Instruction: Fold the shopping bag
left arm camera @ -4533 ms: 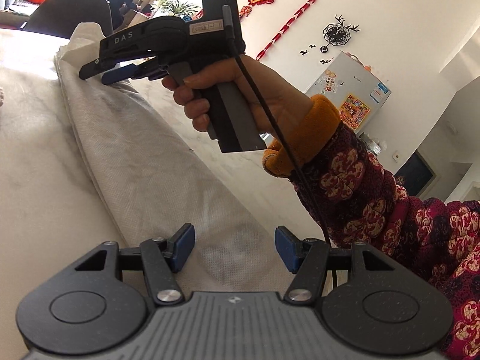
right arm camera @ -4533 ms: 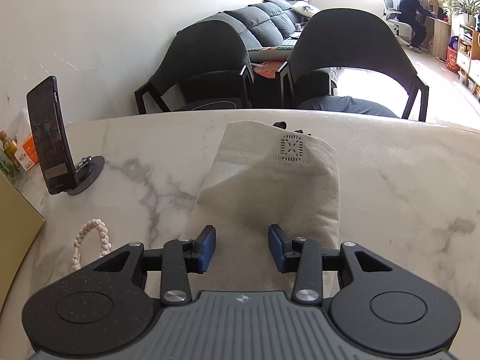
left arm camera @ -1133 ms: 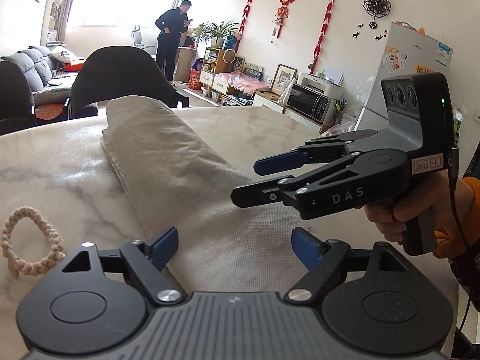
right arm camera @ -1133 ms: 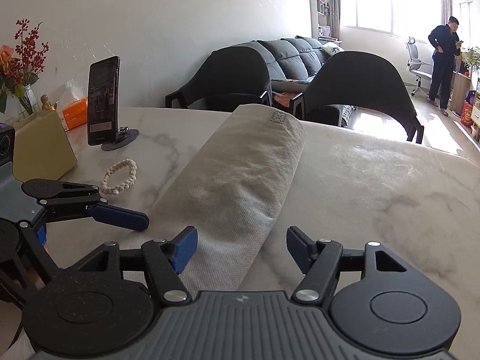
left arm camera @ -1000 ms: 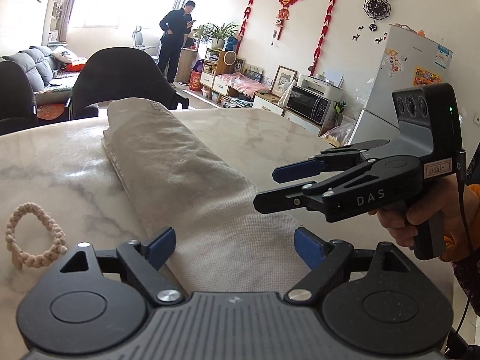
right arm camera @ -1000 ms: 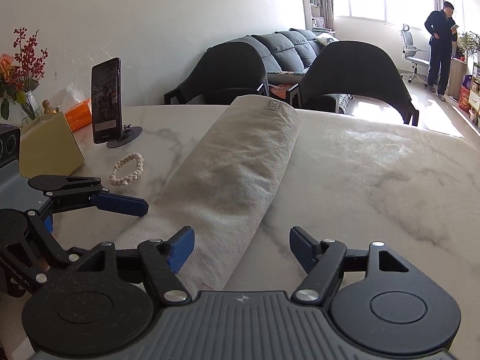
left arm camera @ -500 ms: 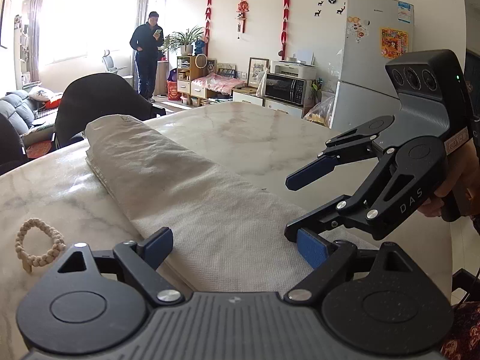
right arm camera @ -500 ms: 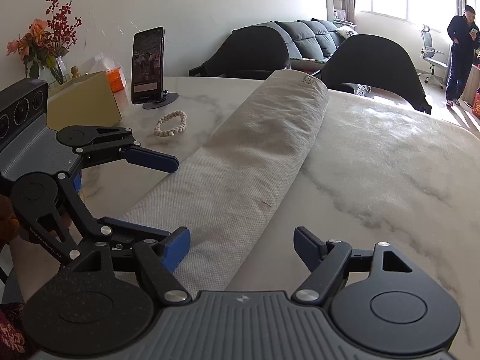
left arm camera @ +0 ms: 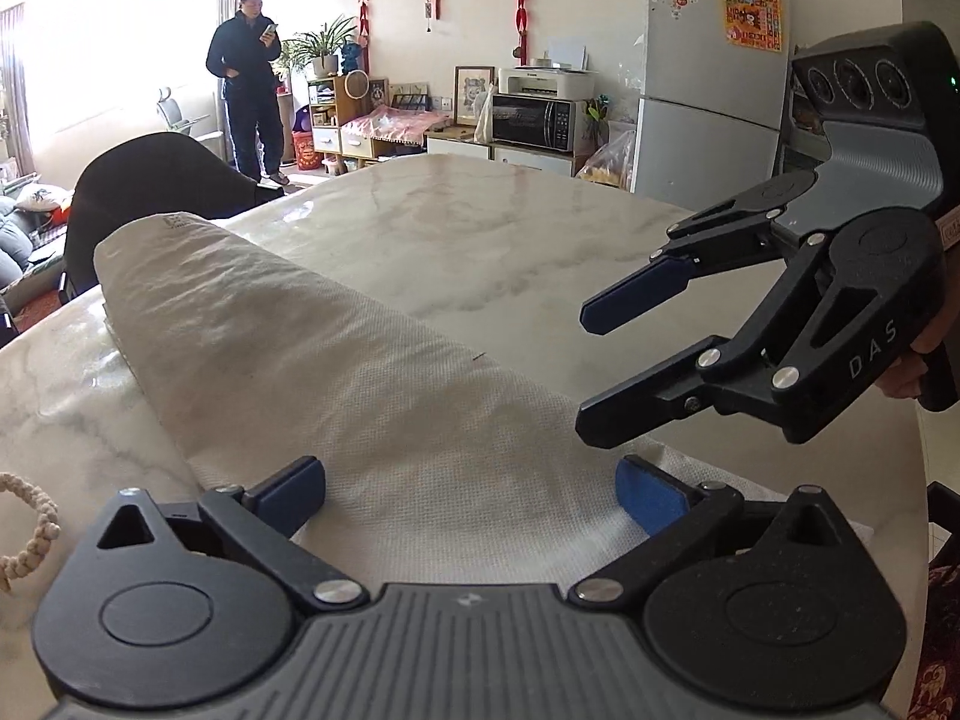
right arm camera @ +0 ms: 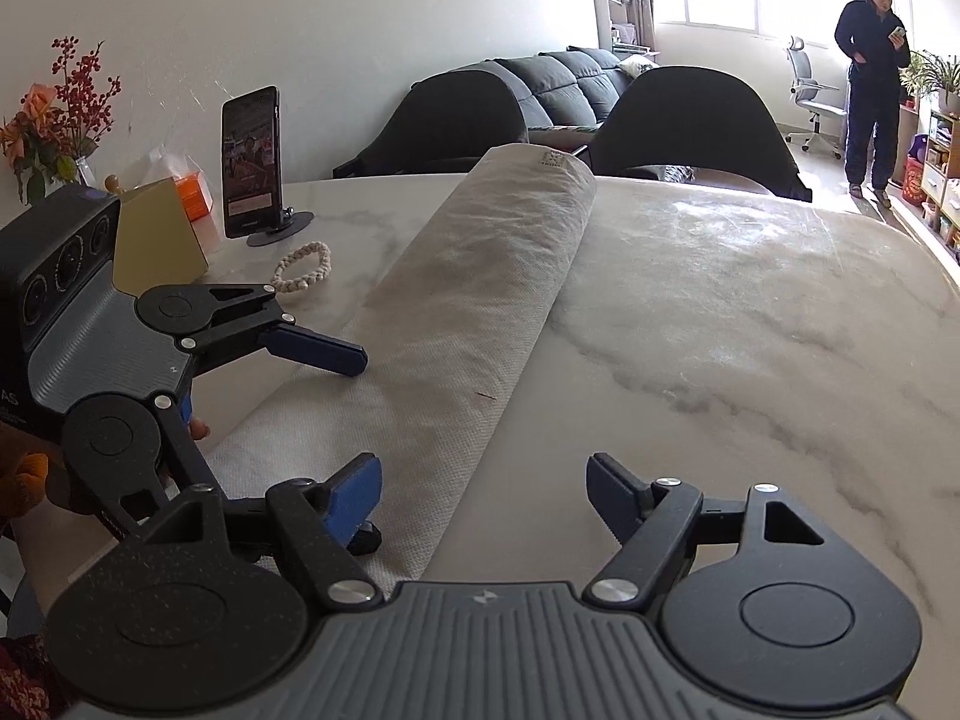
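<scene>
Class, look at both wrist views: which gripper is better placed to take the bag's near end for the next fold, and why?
Probably the left gripper: its opening jaws straddle the near end of the shopping bag, nothing gripped yet. The right gripper, also open, sits over the bag's edge and bare table.

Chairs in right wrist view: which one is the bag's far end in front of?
The right-hand dark chair; the shopping bag ends just before its backrest. The other chair stands further left.

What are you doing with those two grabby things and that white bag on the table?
A person is folding a shopping bag, which lies as a long folded strip on the marble table. Each hand holds a tool, both at the strip's near end. The left tool is opening its jaws over the fabric. The right tool is open too, at the strip's edge. Neither grips the bag yet.
</scene>
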Action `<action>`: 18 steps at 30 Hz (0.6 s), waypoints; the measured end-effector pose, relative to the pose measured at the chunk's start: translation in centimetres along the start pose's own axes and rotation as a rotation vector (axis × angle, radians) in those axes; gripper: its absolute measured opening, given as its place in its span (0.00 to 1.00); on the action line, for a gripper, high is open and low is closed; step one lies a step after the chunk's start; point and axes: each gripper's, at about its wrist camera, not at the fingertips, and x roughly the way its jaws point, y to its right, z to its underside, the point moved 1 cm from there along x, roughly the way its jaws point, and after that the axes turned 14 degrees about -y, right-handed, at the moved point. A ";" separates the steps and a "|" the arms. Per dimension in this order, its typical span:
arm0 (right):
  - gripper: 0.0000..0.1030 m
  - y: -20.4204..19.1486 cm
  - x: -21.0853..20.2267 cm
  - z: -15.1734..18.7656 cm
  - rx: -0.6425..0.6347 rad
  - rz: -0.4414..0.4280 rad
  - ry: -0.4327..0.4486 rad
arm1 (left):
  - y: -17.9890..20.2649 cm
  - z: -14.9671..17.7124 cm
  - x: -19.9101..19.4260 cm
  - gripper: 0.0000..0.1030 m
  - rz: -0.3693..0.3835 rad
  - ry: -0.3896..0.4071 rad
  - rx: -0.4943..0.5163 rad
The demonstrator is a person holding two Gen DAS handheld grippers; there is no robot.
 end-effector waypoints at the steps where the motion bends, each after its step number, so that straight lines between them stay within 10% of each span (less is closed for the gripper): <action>1: 0.76 0.0 0.1 0.0 0.002 -0.002 0.000 | -0.1 0.0 0.1 1.00 0.005 -0.001 -0.004; 18: 0.76 0.8 0.1 0.0 0.026 0.012 -0.004 | -0.4 -0.1 0.1 1.00 0.008 -0.003 -0.005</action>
